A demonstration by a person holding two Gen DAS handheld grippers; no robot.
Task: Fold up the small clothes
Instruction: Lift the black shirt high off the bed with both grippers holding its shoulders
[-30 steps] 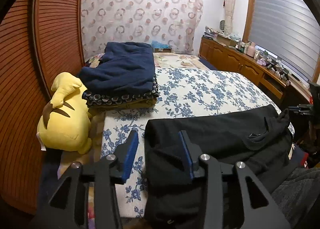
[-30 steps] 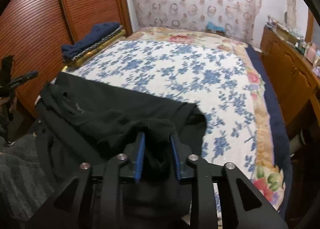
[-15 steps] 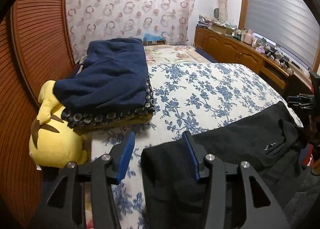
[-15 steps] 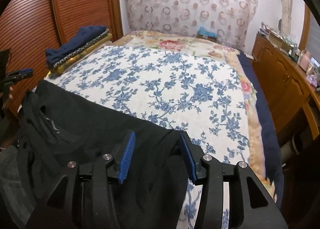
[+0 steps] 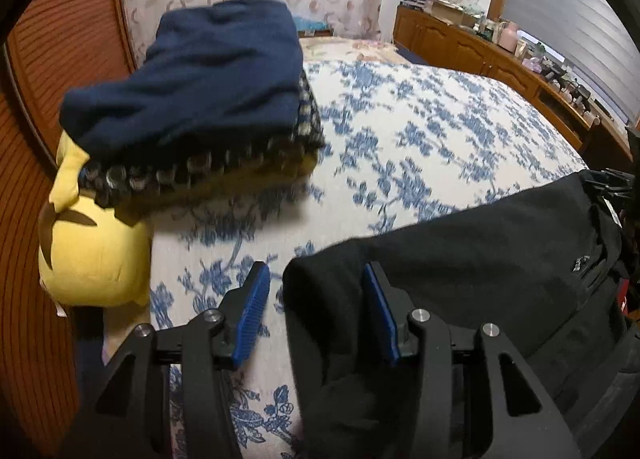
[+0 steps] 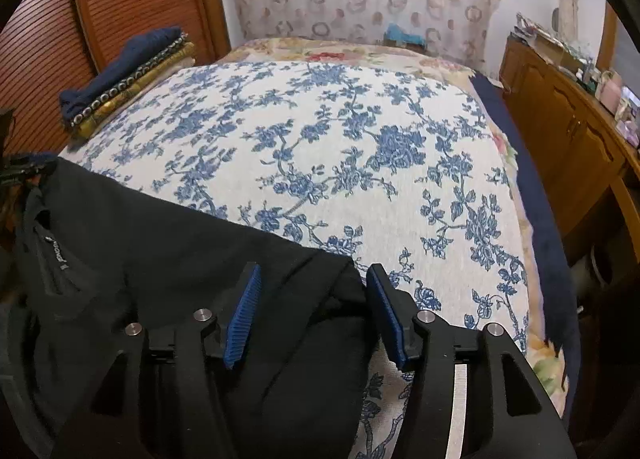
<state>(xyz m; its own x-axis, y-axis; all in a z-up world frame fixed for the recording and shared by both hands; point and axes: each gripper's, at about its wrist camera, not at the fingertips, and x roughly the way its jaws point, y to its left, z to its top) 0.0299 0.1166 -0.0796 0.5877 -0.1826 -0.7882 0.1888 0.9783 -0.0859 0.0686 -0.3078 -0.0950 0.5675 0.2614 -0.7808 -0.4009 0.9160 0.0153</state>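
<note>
A black garment (image 5: 480, 259) lies across the near edge of the bed, folded along its length, with its collar and label at one end (image 6: 56, 251). My left gripper (image 5: 316, 311) is open, its blue pads astride the garment's left corner without pinching it. My right gripper (image 6: 316, 315) is open over the garment's right corner (image 6: 328, 279). The cloth lies flat under both.
The bed has a blue-flowered cover (image 6: 340, 147). A stack of folded clothes topped by a navy one (image 5: 200, 71) sits at the far left, by a yellow plush toy (image 5: 92, 251). A wooden cabinet (image 6: 568, 131) runs along the right; a slatted wooden door (image 5: 32, 99) stands left.
My right gripper has let go of the black cloth and opened. Both grippers have moved forward and lower over the garment's corners; the left view has swung toward the folded stack.
</note>
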